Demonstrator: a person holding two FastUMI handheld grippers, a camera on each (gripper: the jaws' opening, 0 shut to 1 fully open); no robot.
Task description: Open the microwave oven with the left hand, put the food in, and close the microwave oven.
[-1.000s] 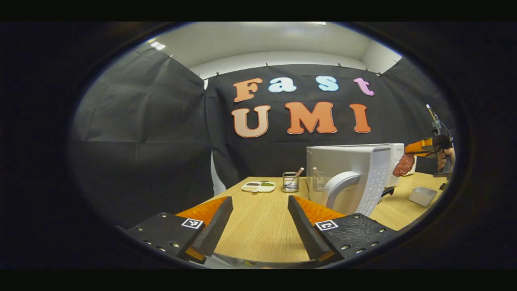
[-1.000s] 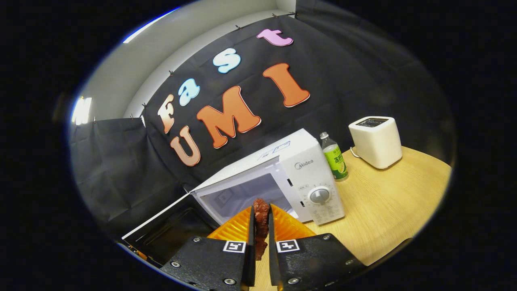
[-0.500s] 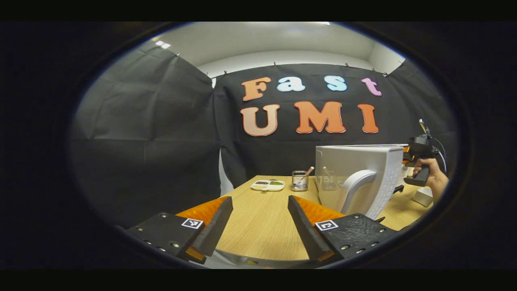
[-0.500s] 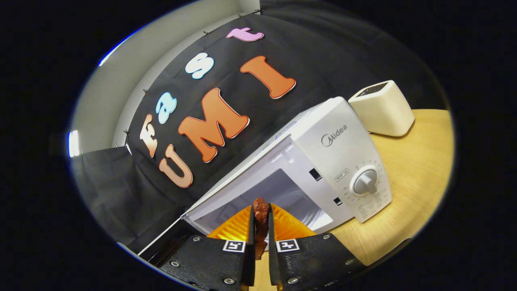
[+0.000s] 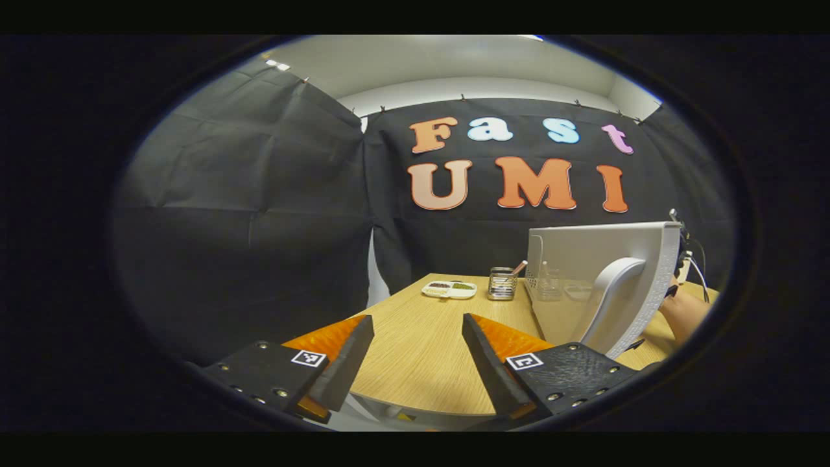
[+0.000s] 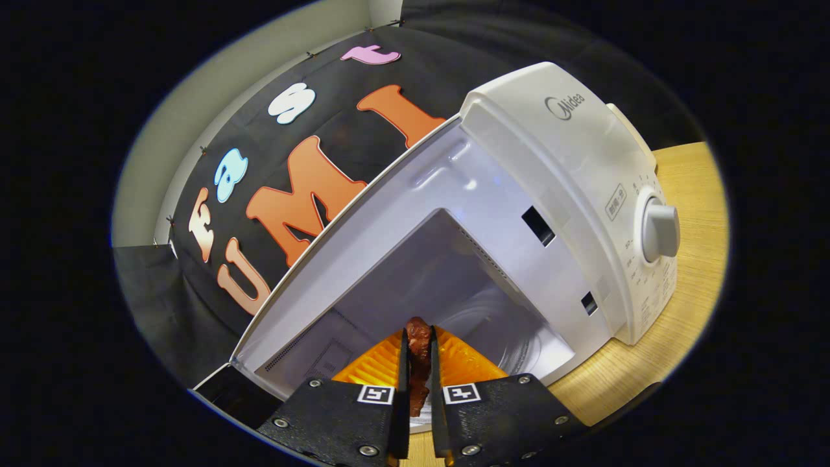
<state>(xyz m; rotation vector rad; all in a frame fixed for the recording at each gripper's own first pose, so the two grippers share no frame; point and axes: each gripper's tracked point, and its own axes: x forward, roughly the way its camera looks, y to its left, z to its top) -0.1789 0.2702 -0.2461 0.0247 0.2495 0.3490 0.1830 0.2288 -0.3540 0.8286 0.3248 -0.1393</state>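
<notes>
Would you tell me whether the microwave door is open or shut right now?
Open: the microwave door stands swung out, and the cavity lies exposed ahead of the right gripper holding the meat.

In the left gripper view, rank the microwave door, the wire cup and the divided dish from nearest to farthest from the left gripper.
From the left gripper, which is open over the table's near edge:
1. Microwave door, swung open on the right, its handle closest.
2. Wire cup, farther back, just left of the door.
3. Divided dish, beside the cup on its left; those two are nearly level, too close to rank firmly.
</notes>
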